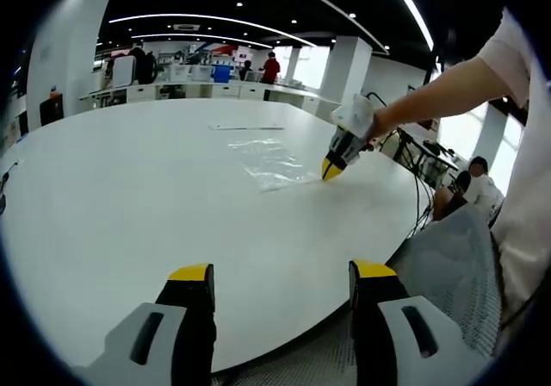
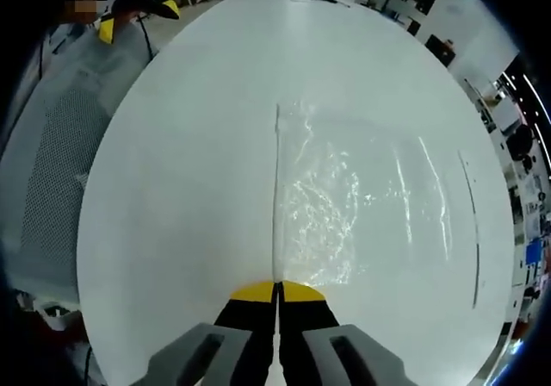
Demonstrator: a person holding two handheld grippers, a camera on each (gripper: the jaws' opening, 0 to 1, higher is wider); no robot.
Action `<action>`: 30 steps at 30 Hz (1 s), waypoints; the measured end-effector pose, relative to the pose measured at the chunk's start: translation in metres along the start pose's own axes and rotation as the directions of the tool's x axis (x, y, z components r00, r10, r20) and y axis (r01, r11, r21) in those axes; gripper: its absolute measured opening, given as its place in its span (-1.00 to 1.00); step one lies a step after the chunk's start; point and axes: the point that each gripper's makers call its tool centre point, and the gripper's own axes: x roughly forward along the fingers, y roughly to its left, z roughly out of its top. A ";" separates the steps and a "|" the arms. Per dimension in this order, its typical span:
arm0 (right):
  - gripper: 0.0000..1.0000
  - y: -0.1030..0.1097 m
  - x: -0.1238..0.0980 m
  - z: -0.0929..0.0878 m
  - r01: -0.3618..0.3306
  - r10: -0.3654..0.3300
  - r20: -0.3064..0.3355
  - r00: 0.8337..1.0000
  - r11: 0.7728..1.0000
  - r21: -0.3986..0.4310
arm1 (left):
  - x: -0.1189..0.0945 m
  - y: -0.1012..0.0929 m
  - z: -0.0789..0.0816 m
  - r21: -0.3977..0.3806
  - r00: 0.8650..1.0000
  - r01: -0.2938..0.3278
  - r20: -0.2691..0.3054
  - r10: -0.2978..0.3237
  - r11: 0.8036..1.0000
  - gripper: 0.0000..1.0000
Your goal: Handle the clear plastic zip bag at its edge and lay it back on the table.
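Now my right gripper [image 2: 277, 293], jaws closed on the zip bag's [image 2: 362, 205] near edge flat on the bench [image 2: 189, 145], left gripper [image 1: 280, 276] open, idle; I'd release next.

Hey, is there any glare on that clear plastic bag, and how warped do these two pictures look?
Right gripper view: ceiling light glints in white patches across the clear zip bag, whose wrinkles catch it; the white table bulges from fisheye. Left gripper view: the bag shows as a faint sheen by the right hand-held gripper; the table edge curves.
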 end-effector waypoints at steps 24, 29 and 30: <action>-0.86 0.003 0.009 0.008 -0.054 0.053 0.029 0.998 0.998 0.031 | 0.000 -0.001 0.001 -0.002 1.000 -0.003 -0.004 0.003 1.000 0.23; -0.94 0.000 0.008 0.009 -0.055 0.054 0.018 0.998 0.998 0.031 | 0.000 -0.001 0.000 0.000 1.000 -0.002 -0.008 0.002 1.000 0.23; -0.95 0.000 0.008 0.009 -0.057 0.056 0.017 0.998 0.998 0.032 | 0.000 -0.002 0.000 -0.001 1.000 -0.002 -0.008 0.002 1.000 0.23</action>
